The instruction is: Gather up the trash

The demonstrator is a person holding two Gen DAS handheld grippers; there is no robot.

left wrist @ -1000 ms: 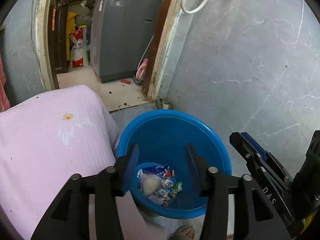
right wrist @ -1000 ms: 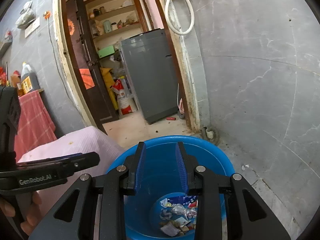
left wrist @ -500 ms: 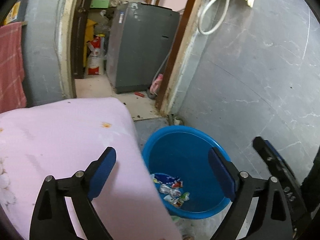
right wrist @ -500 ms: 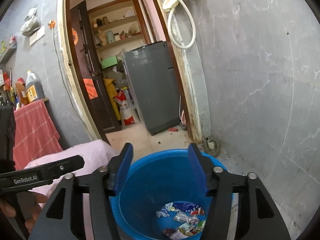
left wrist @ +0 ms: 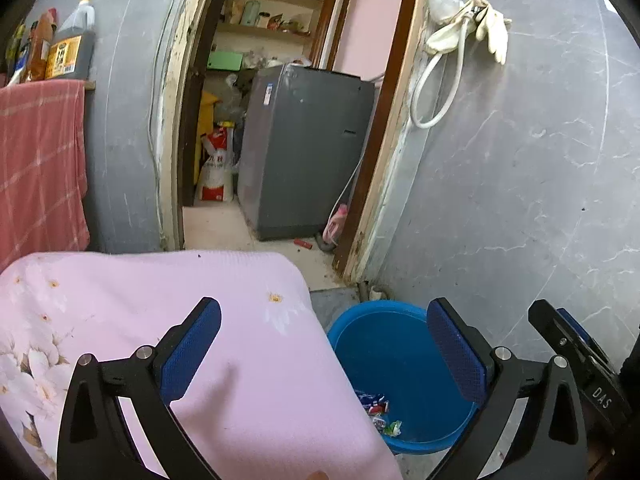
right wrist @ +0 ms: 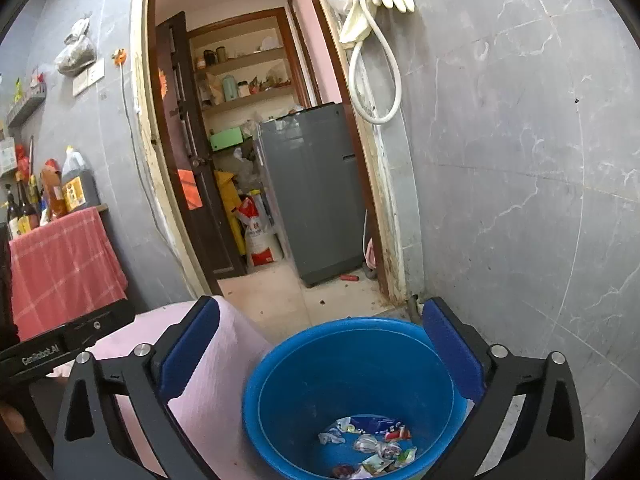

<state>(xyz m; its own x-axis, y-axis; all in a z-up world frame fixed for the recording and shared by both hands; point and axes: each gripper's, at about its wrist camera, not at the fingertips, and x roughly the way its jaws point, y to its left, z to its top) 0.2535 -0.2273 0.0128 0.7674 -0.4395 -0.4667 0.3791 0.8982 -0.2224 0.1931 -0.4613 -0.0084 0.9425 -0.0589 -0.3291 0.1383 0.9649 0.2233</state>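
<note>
Since a second ago both pairs of jaws have swung from nearly shut to wide apart, and both cameras have lifted: the doorway and the grey washing machine [right wrist: 316, 192] now fill the upper view, the bucket sits lower.

Left gripper [left wrist: 324, 350]: jaws spread wide, nothing between them; it hangs over the edge of the pink floral cloth [left wrist: 168, 320] with the bucket to its right. Right gripper [right wrist: 322, 354]: jaws also spread wide, empty, directly above the blue bucket [right wrist: 280, 360].

Trash: a small heap of crumpled wrappers [right wrist: 372, 450] lies at the bottom of the bucket. From the left wrist only a few pieces show past the cloth.

Risks, as judged:
- Bucket stands just beside the draped cloth; a low sweep of the left gripper could snag the fabric or drag it over the rim.
- A drop from this height with light wrappers could miss on the wall side, where bare floor lies near the rim.
- The two grippers sit near each other; a crossing move could knock them together.

Hidden or unclear:
- Whether more trash is left on the cloth: most of its surface is out of frame or behind the left fingers.
- What lies under the cloth.
- Individual wrappers too small to identify.
- Bucket's near rim cut off at the frame bottom.
</note>
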